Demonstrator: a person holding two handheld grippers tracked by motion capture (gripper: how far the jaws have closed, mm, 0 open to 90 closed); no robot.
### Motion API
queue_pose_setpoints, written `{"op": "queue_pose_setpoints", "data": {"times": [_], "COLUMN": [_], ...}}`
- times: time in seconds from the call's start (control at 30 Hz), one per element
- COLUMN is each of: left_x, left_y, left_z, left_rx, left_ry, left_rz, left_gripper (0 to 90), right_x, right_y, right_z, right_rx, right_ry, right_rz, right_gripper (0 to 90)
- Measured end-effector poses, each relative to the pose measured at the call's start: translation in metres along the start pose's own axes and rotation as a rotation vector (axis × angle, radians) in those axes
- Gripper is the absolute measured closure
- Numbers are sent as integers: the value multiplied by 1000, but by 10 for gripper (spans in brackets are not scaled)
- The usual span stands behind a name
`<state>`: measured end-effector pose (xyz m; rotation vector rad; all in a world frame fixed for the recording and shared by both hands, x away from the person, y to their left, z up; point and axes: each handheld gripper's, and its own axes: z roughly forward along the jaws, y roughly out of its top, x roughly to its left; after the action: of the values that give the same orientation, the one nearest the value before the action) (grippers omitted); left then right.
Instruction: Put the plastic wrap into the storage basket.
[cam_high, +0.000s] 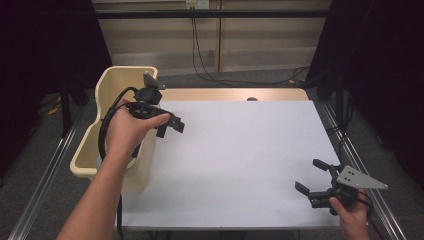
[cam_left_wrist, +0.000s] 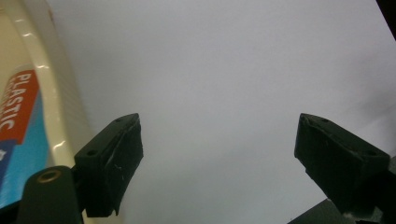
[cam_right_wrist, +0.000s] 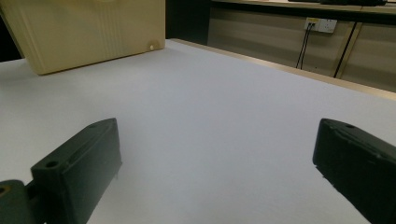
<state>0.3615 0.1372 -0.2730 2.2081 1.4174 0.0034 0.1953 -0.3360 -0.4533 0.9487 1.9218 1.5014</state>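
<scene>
Both claws gape wide and hold nothing, the left claw (cam_high: 169, 125) just beside the cream plastic bin (cam_high: 120, 85) at the table (cam_high: 240, 150) edge, the right claw (cam_high: 312, 176) well apart, so a careless left swing could knock the bin.

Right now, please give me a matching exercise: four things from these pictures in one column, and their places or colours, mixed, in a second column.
Things:
1. left gripper
2. right gripper
3. bin
4. table sheet

Descriptions:
A. cream, at the table's left edge
B. open, near right corner
C. white, flat
D. open, beside the bin

Pairs: 1-D, 2-B, 3-A, 4-C
</scene>
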Motion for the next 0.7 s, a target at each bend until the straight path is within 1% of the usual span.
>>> {"op": "queue_pose_setpoints", "data": {"times": [0.03, 0.07, 0.13, 0.17, 0.2, 0.23, 0.37, 0.4, 0.47, 0.53, 0.6, 0.63, 0.7], "left_x": [-1, -3, -7, -7, -9, -10, -16, -16, -18, -19, -20, -21, -22], "left_y": [0, -1, -2, -2, -3, -3, -7, -8, -10, -11, -13, -14, -17], "left_z": [2, 3, 8, 9, 11, 13, 24, 26, 31, 35, 38, 40, 44], "left_rx": [0, 0, 1, 3, 1, -1, 6, 7, 11, 15, 9, 9, 7], "left_ry": [-2, -4, -11, -12, -20, -21, -43, -44, -46, -46, -45, -49, -49], "left_rz": [7, 4, 16, 29, 24, 34, 35, 46, 43, 51, 57, 66, 68], "left_gripper": [155, 154, 152, 150, 148, 146, 141, 141, 140, 140, 139, 138, 131], "right_x": [0, 0, 0, 0, 0, 0, 0, 0, 0, 0, 0, 0, 0], "right_y": [0, 0, 0, 0, 0, 0, 0, 0, 0, 0, 0, 0, 0], "right_z": [0, 0, 0, 0, 0, 0, 0, 0, 0, 0, 0, 0, 0], "right_rx": [0, 0, 1, 0, -1, 0, -1, -2, -2, -2, -2, -1, -1], "right_ry": [-1, -1, -1, 0, 0, -2, 0, 1, 0, 1, 2, 3, 2], "right_rz": [-2, 0, -2, 0, 1, -1, -1, -3, -2, -1, -1, 0, 0], "right_gripper": [6, 6, 5, 5, 6, 6, 6, 6, 6, 6, 6, 6, 6]}}
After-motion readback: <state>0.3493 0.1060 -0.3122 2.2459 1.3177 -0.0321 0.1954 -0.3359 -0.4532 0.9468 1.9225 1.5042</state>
